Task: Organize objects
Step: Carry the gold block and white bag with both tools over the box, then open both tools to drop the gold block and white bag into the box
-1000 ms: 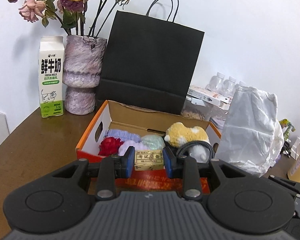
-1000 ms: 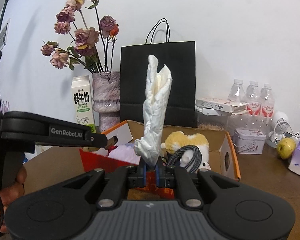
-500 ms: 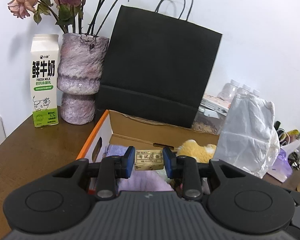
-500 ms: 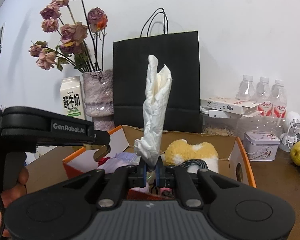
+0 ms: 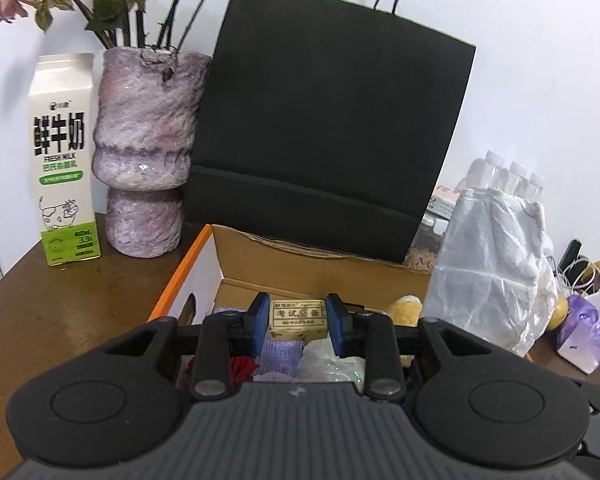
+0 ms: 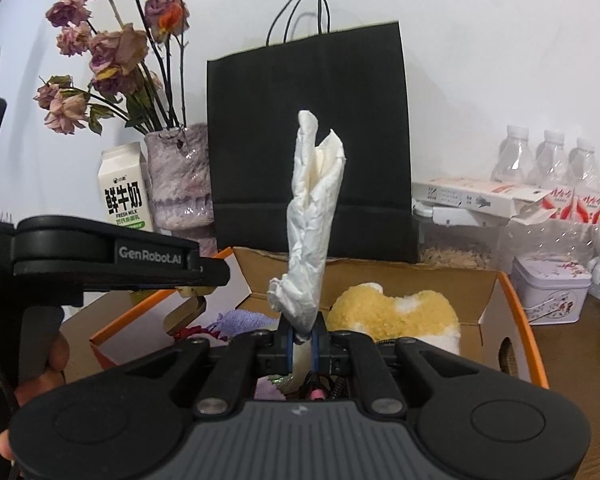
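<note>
You are midway through the tidying, as far as the views show. Your left gripper has its jaws clenched on a small tan eraser with printed characters, held above the open cardboard box with the orange rim. Your right gripper has its jaws pressed tight on the lower end of a crumpled white tissue, which stands straight up over the same box. Neither item is set down yet, so both placements are left to do, probably into the box, though that is only my reading.

Already lying in the box are a yellow-and-white plush toy, a lilac knitted piece, something red and fuzzy, and a pale green crinkly item. The right wrist view also shows a dark coiled cable by the plush toy. More may be hidden under the grippers.

By count, you hold one eraser and one tissue. On the table behind the box stand one milk carton, one purple vase of dried roses, and one black paper bag. To the right are three clear water bottles, one flat white carton atop a clear container, and one small printed tin. At the far right edge of the left wrist view sits one lilac packet.
</note>
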Available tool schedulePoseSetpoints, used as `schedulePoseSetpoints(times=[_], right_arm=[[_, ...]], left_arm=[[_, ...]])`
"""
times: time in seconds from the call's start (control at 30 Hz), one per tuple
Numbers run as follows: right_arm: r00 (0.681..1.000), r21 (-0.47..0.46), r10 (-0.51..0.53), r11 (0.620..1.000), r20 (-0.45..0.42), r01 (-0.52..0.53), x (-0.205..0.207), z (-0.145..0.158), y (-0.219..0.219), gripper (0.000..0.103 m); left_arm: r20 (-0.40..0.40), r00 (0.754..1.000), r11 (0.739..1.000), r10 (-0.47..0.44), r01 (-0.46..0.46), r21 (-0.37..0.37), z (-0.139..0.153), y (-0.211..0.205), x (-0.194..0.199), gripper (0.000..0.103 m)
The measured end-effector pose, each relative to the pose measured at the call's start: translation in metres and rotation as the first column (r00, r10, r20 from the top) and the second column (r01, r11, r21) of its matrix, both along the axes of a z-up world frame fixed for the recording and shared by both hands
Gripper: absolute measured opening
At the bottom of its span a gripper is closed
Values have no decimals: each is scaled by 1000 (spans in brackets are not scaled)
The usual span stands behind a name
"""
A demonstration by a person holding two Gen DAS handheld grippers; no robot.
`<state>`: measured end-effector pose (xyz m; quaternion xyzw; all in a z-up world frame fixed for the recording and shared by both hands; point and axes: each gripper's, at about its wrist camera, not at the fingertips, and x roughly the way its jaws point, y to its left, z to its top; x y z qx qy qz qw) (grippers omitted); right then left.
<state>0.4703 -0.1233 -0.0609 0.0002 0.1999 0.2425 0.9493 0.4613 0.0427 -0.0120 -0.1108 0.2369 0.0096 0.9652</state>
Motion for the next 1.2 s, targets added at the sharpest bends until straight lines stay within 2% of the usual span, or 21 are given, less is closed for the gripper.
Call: schedulePoseSetpoints(times=[0.17, 0.23, 0.3, 0.37, 0.4, 0.43, 0.47, 0.53, 0.6, 0.8, 1.2], right_arm=[[999, 16, 6, 1000, -45, -5, 11, -6, -6, 9], [998, 15, 4, 1000, -59, -3, 13, -8, -9, 13], [998, 11, -6, 1000, -67, 7, 15, -8, -11, 15], [997, 10, -16, 1000, -73, 17, 16, -6, -13, 29], [997, 10, -27, 1000, -72, 28, 15, -4, -15, 47], [997, 8, -35, 999, -68, 35, 14, -2, -16, 62], [997, 5, -42, 999, -60, 42, 13, 0, -17, 67], [998, 0, -48, 999, -52, 48, 11, 3, -18, 83], [997, -8, -60, 998, -38, 60, 9, 6, -18, 92], [996, -18, -80, 997, -42, 79, 9, 6, -20, 103], [996, -32, -79, 996, -31, 78, -2, 12, -21, 103]], left_arm=[[-7, 1000, 999, -19, 19, 31, -4, -3, 6, 31], [-6, 1000, 999, -18, 19, 45, -5, -5, 7, 32], [0, 1000, 998, -13, 13, 57, -5, -6, 6, 38], [8, 1000, 998, -11, 10, 55, -4, -5, 5, 56], [15, 1000, 998, -6, 5, 57, -4, -5, 4, 62], [22, 1000, 998, 1, -2, 61, -3, -5, 3, 78], [33, 999, 998, 9, -12, 68, -2, -6, 2, 91], [46, 999, 997, 18, -21, 75, 0, -7, 0, 103], [57, 998, 997, 22, -26, 74, 1, -7, -2, 103], [43, 999, 997, 33, -36, 67, 1, -6, -1, 103], [45, 999, 997, 22, -25, 68, 6, -9, -12, 103]])
